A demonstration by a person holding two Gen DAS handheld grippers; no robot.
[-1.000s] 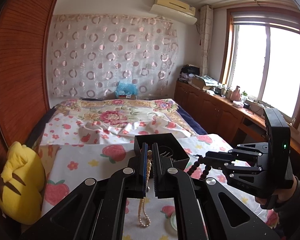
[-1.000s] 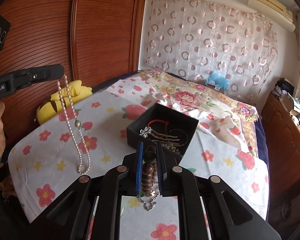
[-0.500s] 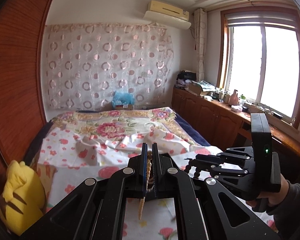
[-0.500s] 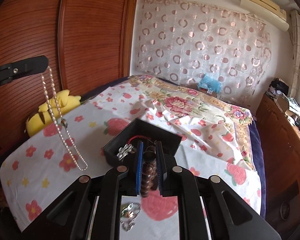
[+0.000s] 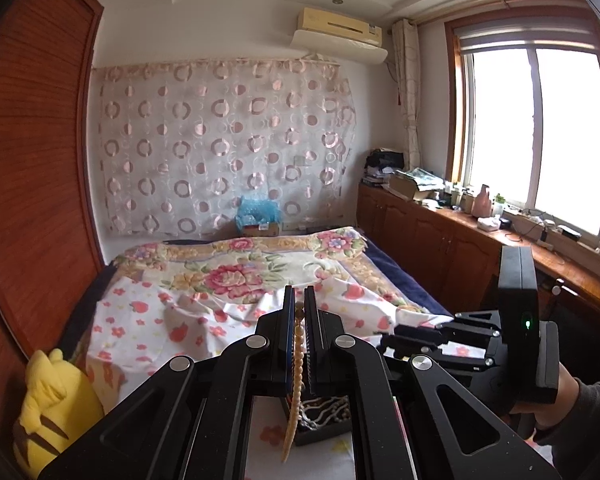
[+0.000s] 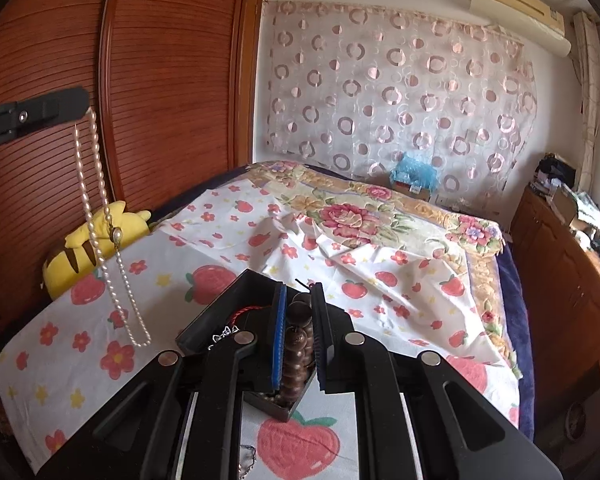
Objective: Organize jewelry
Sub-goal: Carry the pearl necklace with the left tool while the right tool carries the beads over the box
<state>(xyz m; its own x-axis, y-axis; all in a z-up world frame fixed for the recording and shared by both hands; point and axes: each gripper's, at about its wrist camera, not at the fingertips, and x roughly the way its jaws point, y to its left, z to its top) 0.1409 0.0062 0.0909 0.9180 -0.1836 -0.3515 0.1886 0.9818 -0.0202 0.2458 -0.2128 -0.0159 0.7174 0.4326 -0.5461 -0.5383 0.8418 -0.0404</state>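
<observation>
Pearl-white bead necklace [image 6: 100,216] swings from our left gripper [image 5: 299,312]'s pinch; right gripper [image 6: 299,308] clamps dark wooden bead bracelet [image 6: 298,344] w/ black square box [image 6: 220,312] below: strands may tangle.

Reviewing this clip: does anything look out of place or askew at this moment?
One thing: a small silvery chain lies loose on the fruit-print sheet, outside the black jewelry box. Otherwise it is orderly: the left gripper holds the pearl necklace hanging free, and the right gripper pinches the brown bead bracelet.
</observation>
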